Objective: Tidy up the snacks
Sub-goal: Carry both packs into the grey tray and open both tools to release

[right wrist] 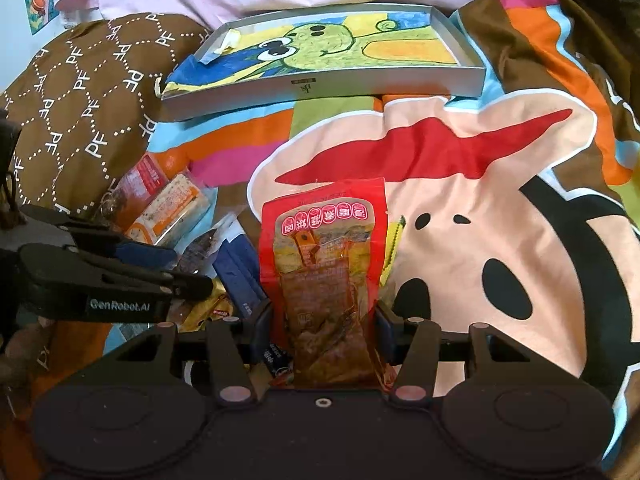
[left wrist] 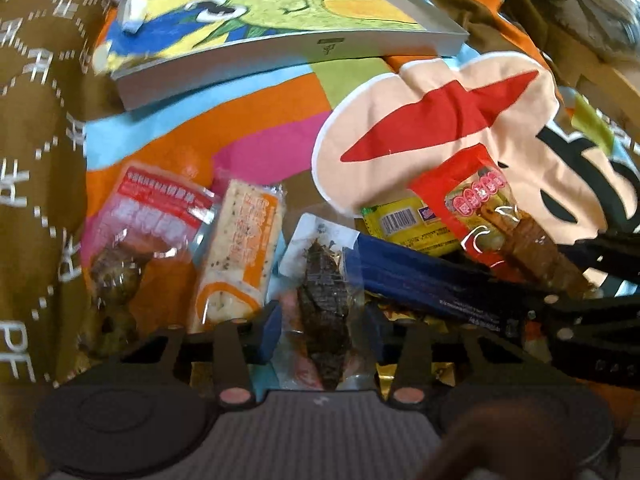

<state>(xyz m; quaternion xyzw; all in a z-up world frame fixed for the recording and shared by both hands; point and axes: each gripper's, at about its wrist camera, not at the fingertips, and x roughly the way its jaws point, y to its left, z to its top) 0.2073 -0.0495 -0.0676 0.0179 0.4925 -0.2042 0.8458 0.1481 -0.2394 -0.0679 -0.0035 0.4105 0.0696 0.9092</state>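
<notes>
Two claws are working a snack pile at the bedspread's (right wrist: 500, 184) near edge: right claw (right wrist: 324, 336) is clamping the red packet (right wrist: 324, 256); left claw (left wrist: 320, 328) is closing around the clear dark-snack packet (left wrist: 324, 280), grip uncertain. Next likely: carrying both into the grey tray (right wrist: 328, 80) at the far edge.

Cartoon bedspread (right wrist: 500, 184), shallow box (right wrist: 320, 80), snack packets (left wrist: 236, 248)

Red snack packet (right wrist: 324, 264), brown quilt with white lettered lattice (right wrist: 80, 92), green cartoon drawing in grey tray (right wrist: 320, 80)
</notes>
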